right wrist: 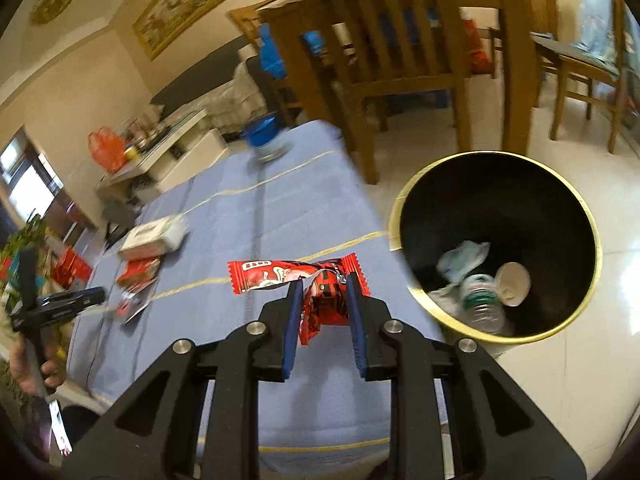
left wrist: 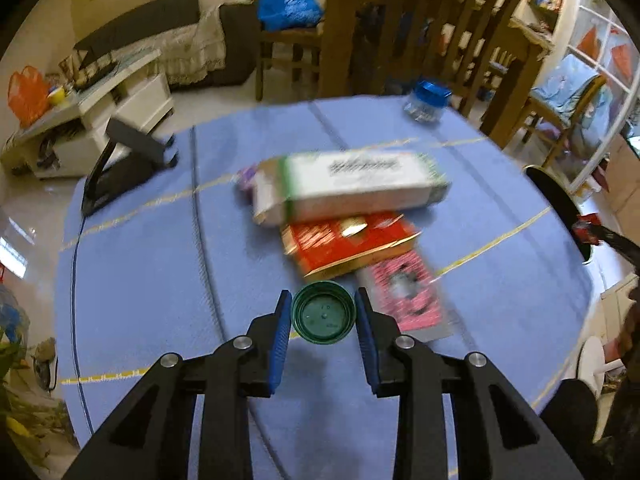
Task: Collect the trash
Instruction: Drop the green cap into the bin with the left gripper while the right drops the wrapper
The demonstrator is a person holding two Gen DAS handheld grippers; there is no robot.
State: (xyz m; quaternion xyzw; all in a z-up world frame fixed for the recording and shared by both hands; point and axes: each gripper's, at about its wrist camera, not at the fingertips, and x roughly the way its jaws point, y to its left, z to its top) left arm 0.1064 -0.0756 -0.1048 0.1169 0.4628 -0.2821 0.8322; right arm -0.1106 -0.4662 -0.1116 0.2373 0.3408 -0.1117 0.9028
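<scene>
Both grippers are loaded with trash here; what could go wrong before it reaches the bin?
1. The green cap is pinched only at the left gripper fingertips; it may pop out.
2. The torn red wrapper hangs loosely from the right gripper; over the table, short of the bin, it may slip free.

Left gripper (left wrist: 323, 314) clamps a green cap (left wrist: 323, 319) above the blue tablecloth (left wrist: 160, 280)

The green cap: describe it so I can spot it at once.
On the blue tablecloth, just in front of the stacked cartons, the left gripper holds the green cap between its blue pads. It is the only round, green item; its neighbours are flat rectangular boxes.
</scene>
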